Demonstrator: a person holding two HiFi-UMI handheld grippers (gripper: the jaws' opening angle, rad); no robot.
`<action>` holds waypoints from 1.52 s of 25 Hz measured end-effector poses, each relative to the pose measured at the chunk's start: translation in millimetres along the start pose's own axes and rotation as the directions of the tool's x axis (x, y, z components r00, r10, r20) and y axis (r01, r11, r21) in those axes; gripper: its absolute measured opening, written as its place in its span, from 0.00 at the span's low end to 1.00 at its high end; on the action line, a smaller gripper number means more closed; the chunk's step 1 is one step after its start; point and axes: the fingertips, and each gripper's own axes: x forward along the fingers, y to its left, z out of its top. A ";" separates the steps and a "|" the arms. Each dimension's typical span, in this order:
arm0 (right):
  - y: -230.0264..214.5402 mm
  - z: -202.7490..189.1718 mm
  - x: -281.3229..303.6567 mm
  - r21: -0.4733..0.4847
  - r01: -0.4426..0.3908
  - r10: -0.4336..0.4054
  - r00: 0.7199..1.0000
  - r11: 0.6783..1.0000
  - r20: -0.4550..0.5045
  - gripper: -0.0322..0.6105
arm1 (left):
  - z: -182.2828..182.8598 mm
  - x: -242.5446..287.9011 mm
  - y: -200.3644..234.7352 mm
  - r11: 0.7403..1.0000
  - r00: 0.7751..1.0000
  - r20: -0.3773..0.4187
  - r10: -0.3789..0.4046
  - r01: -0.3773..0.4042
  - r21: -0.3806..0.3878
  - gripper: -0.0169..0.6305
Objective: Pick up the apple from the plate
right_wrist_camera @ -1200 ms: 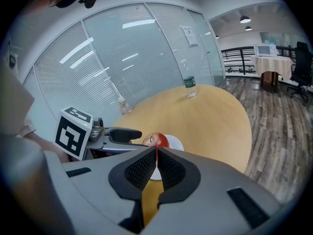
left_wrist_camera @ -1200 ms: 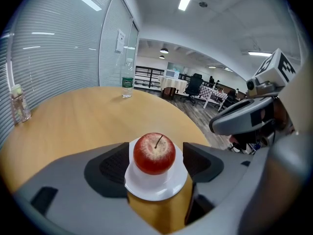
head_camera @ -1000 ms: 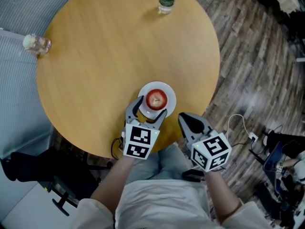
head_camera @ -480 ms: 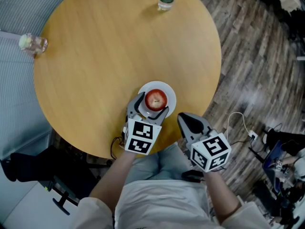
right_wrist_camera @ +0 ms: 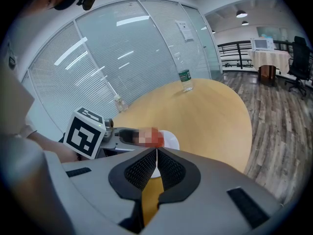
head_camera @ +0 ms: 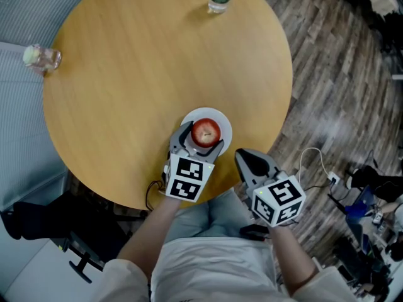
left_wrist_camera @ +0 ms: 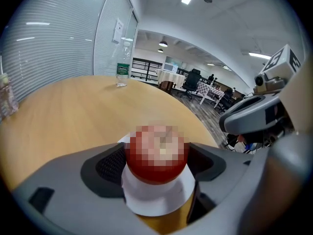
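The left gripper [head_camera: 200, 139] and the right gripper [head_camera: 248, 160] look alike: smooth grey moulded shells that taper to two blunt jaws, each jaw lined on its inner face with a black pad [left_wrist_camera: 110, 164] of fine dimpled texture, and small dark rectangular recesses set into the shell. Each carries at its rear a white cube [head_camera: 187, 178] printed on its faces with black square markers. The person wears a pale, off-white shirt [head_camera: 214, 266] with sleeves [head_camera: 121, 282] that leave the forearms bare, and grey-blue trousers [head_camera: 204, 216]
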 end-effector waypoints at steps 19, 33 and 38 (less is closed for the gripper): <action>12.1 25.6 -12.2 -0.054 -0.015 0.017 0.999 0.998 0.043 0.10 | 22.4 -31.9 4.5 0.999 0.998 0.051 0.045 -0.044 -0.009 0.62; 41.5 46.7 -49.7 -0.124 -0.005 0.017 0.995 0.992 0.100 0.10 | 26.7 -105.3 -20.8 0.999 0.993 0.109 0.041 -0.039 -0.019 0.62; 51.5 56.1 -62.2 -0.146 0.000 0.019 0.992 0.989 0.126 0.10 | 30.1 -128.8 -33.1 0.999 0.991 0.128 0.033 -0.033 -0.005 0.62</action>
